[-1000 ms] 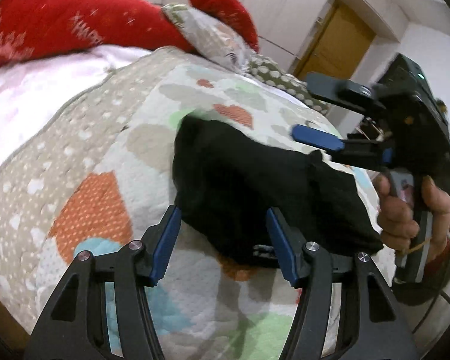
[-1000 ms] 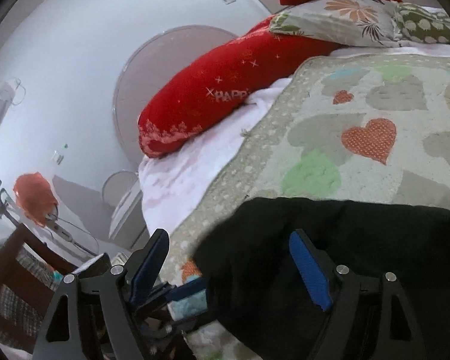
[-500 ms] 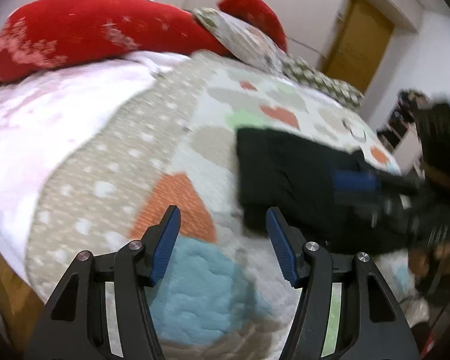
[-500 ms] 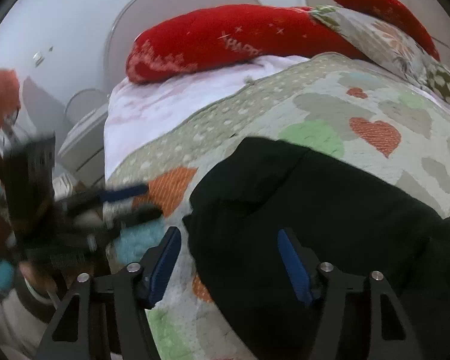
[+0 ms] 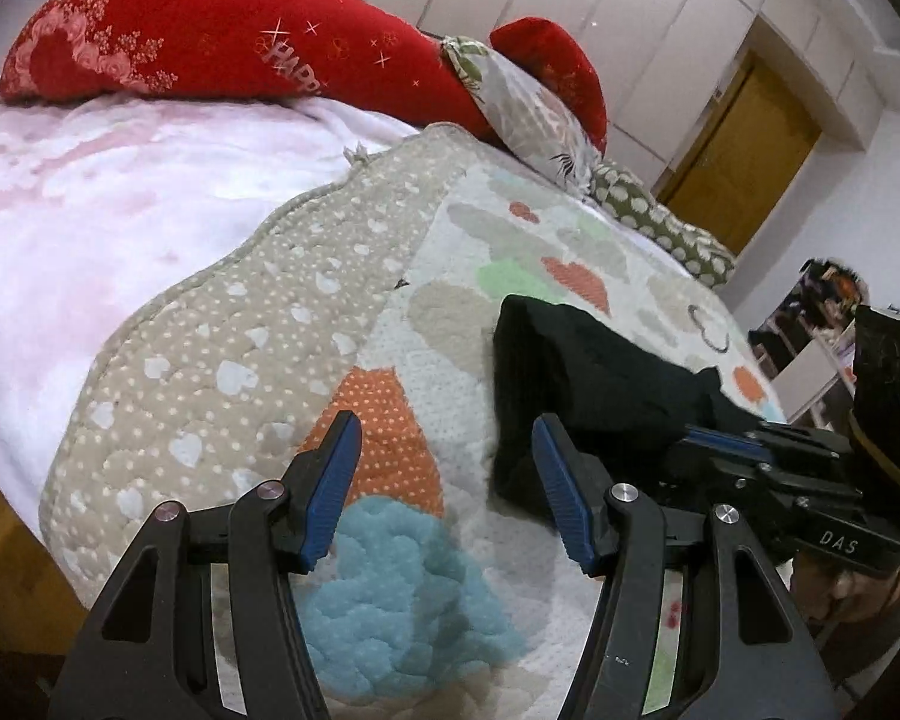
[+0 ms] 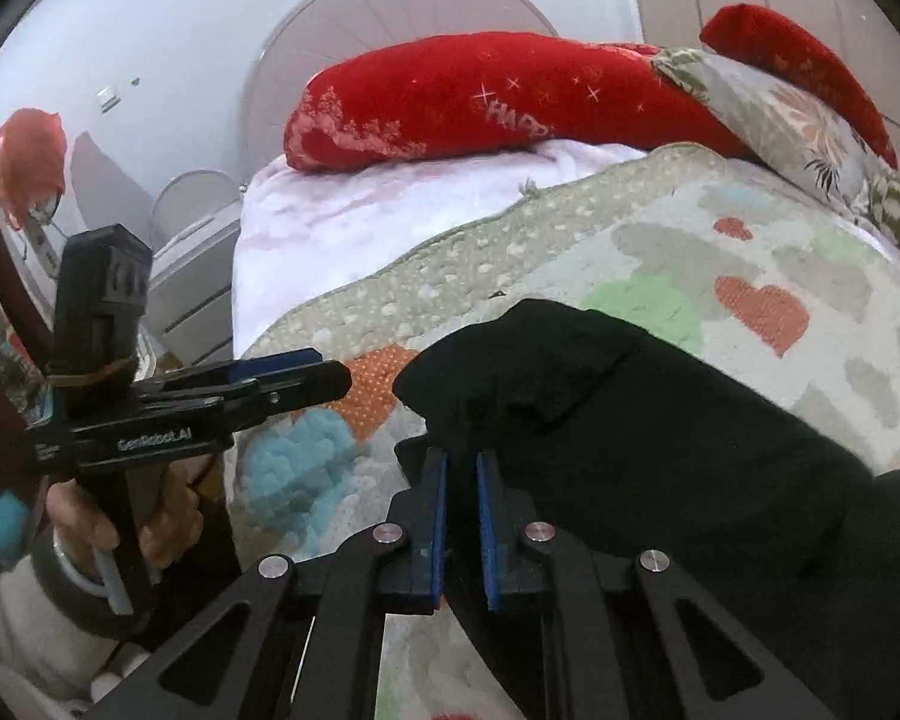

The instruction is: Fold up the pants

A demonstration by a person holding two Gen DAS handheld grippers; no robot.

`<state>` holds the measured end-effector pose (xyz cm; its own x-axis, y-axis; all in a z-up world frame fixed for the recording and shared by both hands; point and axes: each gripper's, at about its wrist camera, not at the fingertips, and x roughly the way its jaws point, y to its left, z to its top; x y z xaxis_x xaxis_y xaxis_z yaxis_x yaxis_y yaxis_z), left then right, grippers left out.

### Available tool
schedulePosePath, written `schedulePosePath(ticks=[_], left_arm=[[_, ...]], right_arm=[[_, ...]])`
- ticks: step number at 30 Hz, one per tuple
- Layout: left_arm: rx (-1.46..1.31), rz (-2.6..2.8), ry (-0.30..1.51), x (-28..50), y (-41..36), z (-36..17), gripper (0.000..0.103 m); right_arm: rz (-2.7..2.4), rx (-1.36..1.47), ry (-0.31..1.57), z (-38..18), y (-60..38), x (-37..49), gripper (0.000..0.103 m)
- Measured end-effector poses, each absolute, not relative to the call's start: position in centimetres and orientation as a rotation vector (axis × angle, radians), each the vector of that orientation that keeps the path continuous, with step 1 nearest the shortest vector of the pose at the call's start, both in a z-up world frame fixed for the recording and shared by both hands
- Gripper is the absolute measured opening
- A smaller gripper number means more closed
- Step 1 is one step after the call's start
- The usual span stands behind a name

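Note:
The black pants (image 6: 660, 420) lie folded on the heart-patterned quilt (image 6: 750, 240). In the right wrist view my right gripper (image 6: 462, 462) sits at the near left edge of the pants. Its jaws are closing, and a fold of black cloth is pinched between the blue pads (image 6: 439, 510). From the left wrist view the pants (image 5: 588, 372) lie to the right, with the right gripper (image 5: 720, 438) at their near edge. My left gripper (image 5: 444, 438) stands open over the bare quilt, left of the pants and holding nothing. The right wrist view shows the left gripper (image 6: 306, 372) level beside the pants' left end.
Red pillows (image 5: 222, 42) and a floral pillow (image 5: 528, 114) lie at the head of the bed, above a pink blanket (image 5: 90, 192). The quilt's edge (image 5: 78, 438) drops off at the near left. A nightstand (image 6: 192, 276) and a yellow door (image 5: 744, 180) stand beyond.
The right jaws have come together on the pants' edge. The left gripper has slid left, off the pants and over the quilt, with its jaws as wide as before.

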<state>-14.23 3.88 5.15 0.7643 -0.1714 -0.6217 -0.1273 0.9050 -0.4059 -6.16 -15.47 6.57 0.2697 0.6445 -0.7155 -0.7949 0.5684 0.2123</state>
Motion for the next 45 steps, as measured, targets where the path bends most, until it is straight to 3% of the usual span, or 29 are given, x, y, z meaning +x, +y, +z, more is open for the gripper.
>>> schedulePosePath(ticks=[9,12,28,31,37,38,40,44,45], left_arm=[[-0.491,-0.084,0.699,-14.4,3.8,5.8,0.059],[-0.511,-0.114,0.709,-14.3,3.6,5.8,0.07],[-0.531,-0.13,0.908,-12.1,-0.5,2.3,0.073],[-0.578,-0.14,0.868,-12.0,-0.9,2.3,0.084],[-0.555,-0.107,0.855,-10.6,-2.5,2.0,0.084],[-0.55,-0.099,0.851,-10.5,-2.7,2.0,0.081],[-0.545,-0.062,0.841,-10.5,-2.7,2.0,0.055],[-0.606,-0.05,0.793,-10.7,-1.8,1.8,0.036],[-0.601,-0.049,0.784,-10.7,-2.0,1.9,0.033]], right_arm=[[1.001,-0.302,0.933,3.4,-13.1,-7.9,0.009],[0.983,-0.303,0.965,1.7,-12.6,-7.5,0.009],[1.019,-0.253,0.984,1.9,-14.8,-7.7,0.009],[1.024,-0.244,0.983,1.8,-15.0,-7.7,0.009],[1.052,-0.217,1.003,1.8,-15.8,-7.6,0.009],[1.056,-0.231,1.01,2.2,-16.3,-7.7,0.009],[1.045,-0.24,1.013,3.4,-17.7,-7.5,0.009],[0.979,-0.12,0.935,7.8,-21.0,-4.9,0.011],[0.952,-0.09,0.918,8.5,-21.3,-4.0,0.019]])
